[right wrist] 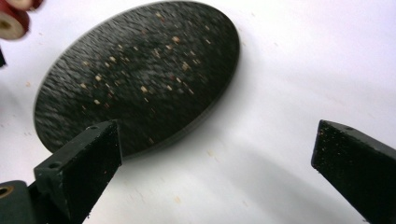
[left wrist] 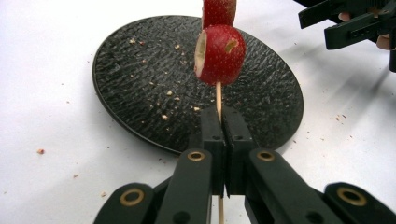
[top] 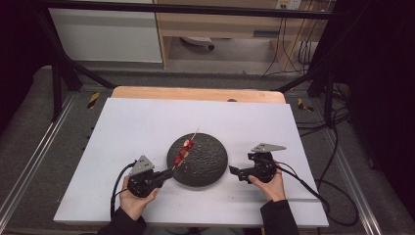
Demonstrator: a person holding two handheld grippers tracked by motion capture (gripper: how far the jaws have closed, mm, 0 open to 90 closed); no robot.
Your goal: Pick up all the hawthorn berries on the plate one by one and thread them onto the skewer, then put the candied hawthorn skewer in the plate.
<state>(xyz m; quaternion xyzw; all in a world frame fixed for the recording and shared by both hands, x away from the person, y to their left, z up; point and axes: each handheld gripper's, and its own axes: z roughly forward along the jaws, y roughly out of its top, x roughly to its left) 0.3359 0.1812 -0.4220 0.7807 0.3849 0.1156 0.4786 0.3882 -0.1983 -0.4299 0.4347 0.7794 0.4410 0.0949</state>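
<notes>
A round black textured plate point(top: 205, 166) lies in the middle of the white table. Above its left part slants a thin wooden skewer point(top: 185, 149) threaded with red strawberry pieces point(left wrist: 220, 55). My left gripper point(top: 169, 172) is at the plate's left edge, shut on the skewer's bare lower end point(left wrist: 218, 95), with both pads tight against the stick. At the plate's right edge my right gripper point(top: 235, 173) stands open, nothing between its jaws. In the right gripper view the gripper point(right wrist: 217, 140) has the plate point(right wrist: 140, 70) ahead on the left and a strawberry piece point(right wrist: 11, 21) in the top left corner.
Crumbs are scattered over the plate point(left wrist: 140, 79) and the white tabletop point(top: 147, 122) around it. A wooden board edge point(top: 195, 93) runs along the table's far side. Black frame bars and cables stand beyond and to the right.
</notes>
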